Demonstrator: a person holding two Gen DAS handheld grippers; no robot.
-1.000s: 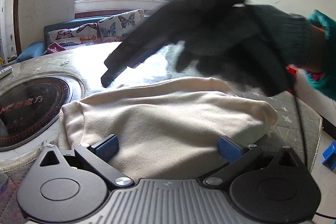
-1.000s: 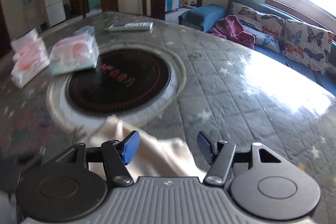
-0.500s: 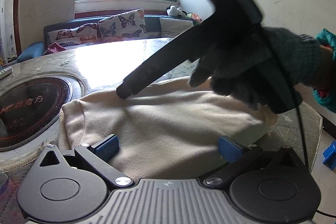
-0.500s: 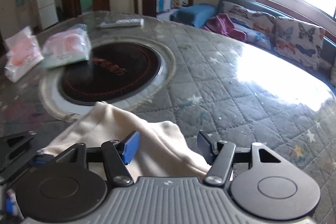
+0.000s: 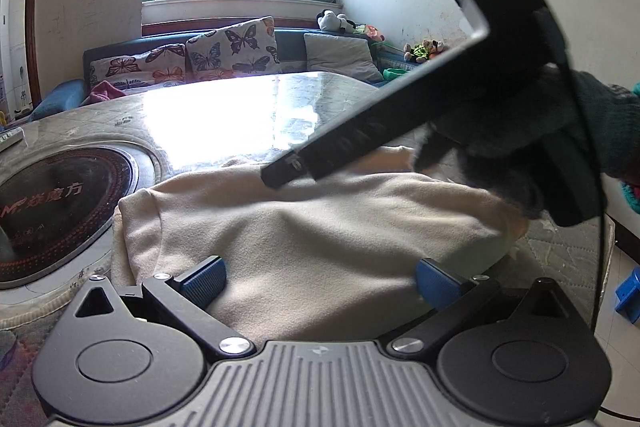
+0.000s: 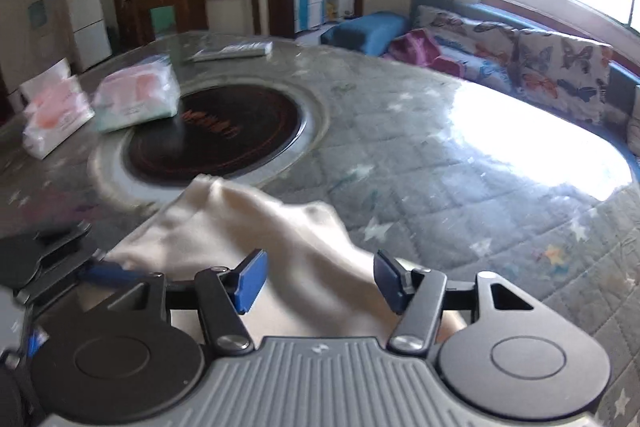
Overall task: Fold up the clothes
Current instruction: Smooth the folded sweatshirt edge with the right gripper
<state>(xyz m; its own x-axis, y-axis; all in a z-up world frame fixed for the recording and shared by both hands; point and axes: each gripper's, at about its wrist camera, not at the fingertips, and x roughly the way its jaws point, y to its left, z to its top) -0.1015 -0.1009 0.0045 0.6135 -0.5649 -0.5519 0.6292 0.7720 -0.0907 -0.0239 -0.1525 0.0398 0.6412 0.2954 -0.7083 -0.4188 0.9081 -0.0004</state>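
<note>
Each black hand-held gripper [image 5: 320,279] carries blue ribbed pads [image 5: 202,281], silver screws and a grey ribbed housing; a dark knitted glove [image 5: 520,143] meets a teal sleeve.

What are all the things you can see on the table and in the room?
Garment: one, cream, near table edge.
Cooktop: one, black, set into the table.
Tissue packs: two, pink and white, beside cooktop.
Remote: one, grey, far side.
Butterfly cushions: three, on the blue sofa.
Fridge: one, white, far wall.
Left tool: open, over the garment.
Right tool: jaws closing, garment between them.
Gloved hand: dark, holding right tool.
</note>
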